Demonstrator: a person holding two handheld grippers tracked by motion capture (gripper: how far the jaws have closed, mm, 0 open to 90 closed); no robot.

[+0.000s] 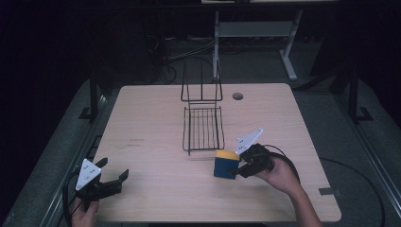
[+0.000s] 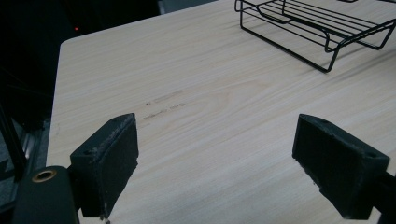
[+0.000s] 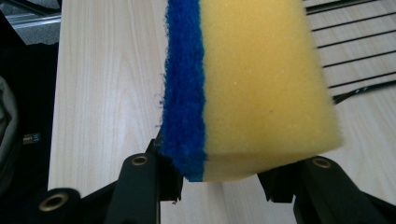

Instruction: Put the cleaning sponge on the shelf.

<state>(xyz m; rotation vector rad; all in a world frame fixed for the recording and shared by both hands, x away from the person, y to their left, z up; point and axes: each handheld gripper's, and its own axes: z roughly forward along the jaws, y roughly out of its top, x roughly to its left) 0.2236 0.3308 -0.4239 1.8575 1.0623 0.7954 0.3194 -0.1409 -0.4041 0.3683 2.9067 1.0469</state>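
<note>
One sponge (image 1: 225,164), yellow foam with a blue scouring face, is clamped in your right gripper (image 1: 240,166) near the table (image 1: 151,118) edge, just short of the wire rack (image 1: 203,127). It looks light and soft, so hold across the foam body, gently. The rack's tray holds nothing. Your left gripper (image 1: 112,176) stands wide, holding nothing.

Sponge (image 3: 261,88) – porous yellow foam with a rough blue scouring layer; bench (image 1: 156,132) – pale matt wood grain; rack (image 1: 203,127) – thin black wire
</note>
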